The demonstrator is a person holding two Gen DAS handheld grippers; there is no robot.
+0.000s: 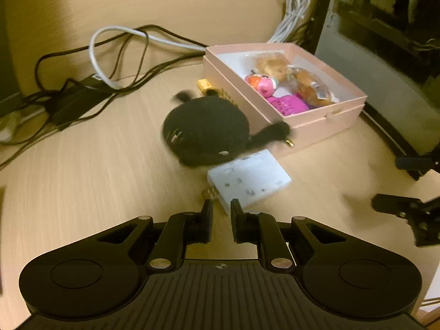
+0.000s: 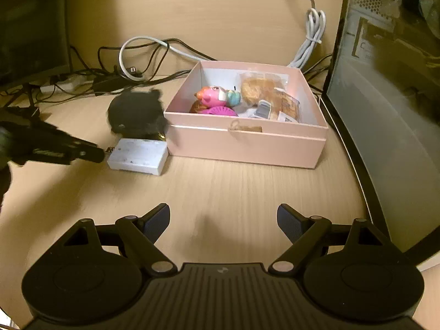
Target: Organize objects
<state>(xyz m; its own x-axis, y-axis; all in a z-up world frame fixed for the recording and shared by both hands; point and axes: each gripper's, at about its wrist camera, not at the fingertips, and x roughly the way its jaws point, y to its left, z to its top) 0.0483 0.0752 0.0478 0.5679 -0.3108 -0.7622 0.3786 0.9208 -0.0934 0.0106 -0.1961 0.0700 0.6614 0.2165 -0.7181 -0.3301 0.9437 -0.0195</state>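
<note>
White adapter [image 1: 249, 180] lies on surface [image 1: 96, 170] just ahead of left tool [image 1: 221, 209], jaws narrow, holding nothing. One black plush [image 1: 206, 129] beside it, against one pink box [image 1: 324, 126]. Right tool [image 2: 222, 217] wide, well short of box.

Adapter [image 2: 137, 157] left of box [image 2: 244, 144], plush [image 2: 136, 112] behind adapter
</note>
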